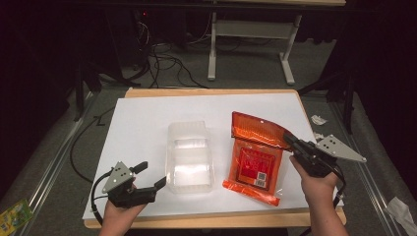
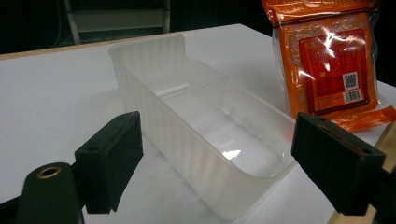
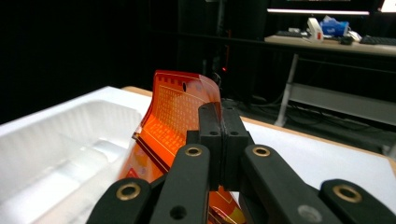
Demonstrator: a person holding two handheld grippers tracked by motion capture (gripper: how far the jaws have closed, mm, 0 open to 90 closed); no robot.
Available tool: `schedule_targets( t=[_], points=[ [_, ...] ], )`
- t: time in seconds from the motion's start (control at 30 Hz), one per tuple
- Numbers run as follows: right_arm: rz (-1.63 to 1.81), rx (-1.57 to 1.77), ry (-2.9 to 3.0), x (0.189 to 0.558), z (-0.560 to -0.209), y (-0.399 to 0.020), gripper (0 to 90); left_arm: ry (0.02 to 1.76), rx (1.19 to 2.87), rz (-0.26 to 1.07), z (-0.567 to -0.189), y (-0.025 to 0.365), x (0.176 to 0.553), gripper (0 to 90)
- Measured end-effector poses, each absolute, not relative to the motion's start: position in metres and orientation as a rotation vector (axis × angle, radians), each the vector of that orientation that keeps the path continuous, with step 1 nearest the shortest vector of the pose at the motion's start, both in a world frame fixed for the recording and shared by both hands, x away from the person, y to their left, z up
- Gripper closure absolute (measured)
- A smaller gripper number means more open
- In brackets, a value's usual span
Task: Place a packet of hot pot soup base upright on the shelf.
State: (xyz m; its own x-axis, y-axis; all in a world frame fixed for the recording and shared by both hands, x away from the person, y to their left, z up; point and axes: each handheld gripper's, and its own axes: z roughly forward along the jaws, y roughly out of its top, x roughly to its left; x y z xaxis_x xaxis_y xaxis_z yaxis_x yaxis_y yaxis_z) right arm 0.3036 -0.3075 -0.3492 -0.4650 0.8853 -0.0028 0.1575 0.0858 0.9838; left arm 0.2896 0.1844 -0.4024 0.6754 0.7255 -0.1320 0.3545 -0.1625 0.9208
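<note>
Pinching orange packet (image 1: 255,150) edge, right tool (image 1: 290,140) hiding it, left tool (image 1: 150,177) spread.

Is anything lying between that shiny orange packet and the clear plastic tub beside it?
Nothing visible. The right gripper is shut on the top edge of the shiny orange packet, and only bare white table separates it from the empty clear plastic tub. The left gripper waits open at the tub's near left corner, outside that gap.

Packet (image 1: 254,156) right of tray (image 1: 190,156), both on table (image 1: 137,128)
</note>
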Motion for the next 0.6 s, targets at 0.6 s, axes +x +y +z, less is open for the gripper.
schedule_targets(
  t=[0.6],
  points=[
    [1.500,0.873,1.728,0.275,-0.330,-0.288,90.0,0.778,1.796,0.352,-0.372,0.109,0.323,21.1]
  ],
)
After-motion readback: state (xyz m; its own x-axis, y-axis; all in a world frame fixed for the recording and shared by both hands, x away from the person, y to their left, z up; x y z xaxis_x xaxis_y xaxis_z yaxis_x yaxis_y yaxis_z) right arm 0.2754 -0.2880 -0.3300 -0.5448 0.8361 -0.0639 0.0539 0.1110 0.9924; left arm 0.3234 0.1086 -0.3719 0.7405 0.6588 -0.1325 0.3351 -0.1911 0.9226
